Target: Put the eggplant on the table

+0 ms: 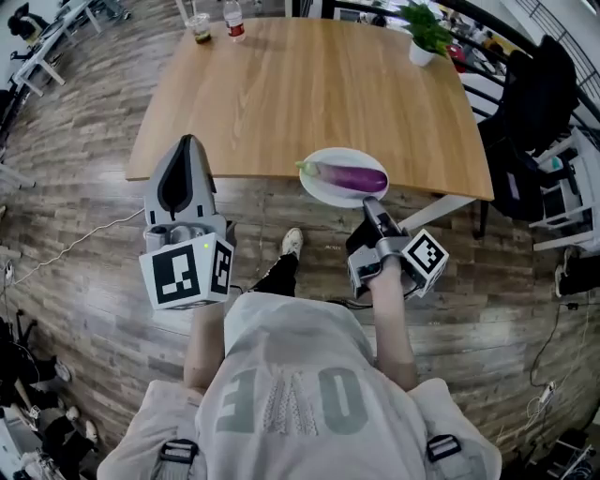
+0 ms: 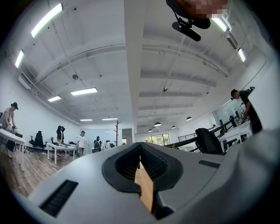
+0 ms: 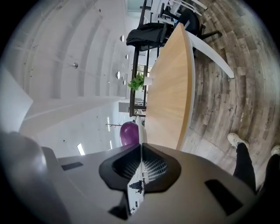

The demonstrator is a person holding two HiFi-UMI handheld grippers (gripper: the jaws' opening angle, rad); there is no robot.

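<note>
The only readable lettering is the large "OVE" on the person's light grey fabric shirt (image 1: 291, 394) (it appears upside down from the head view). The cubes behind the left claw (image 1: 190, 141) and right claw (image 1: 371, 202) carry black-and-white square patterns, no words. The red label on the clear plastic bottle (image 1: 234, 21) is too small to read.

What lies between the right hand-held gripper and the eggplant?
Only the near rim of the white plate separates the right hand-held gripper from the eggplant; the head view shows it.

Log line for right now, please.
purple eggplant: on white plate | left gripper: shut, empty | right gripper: shut, empty, short of plate
</note>
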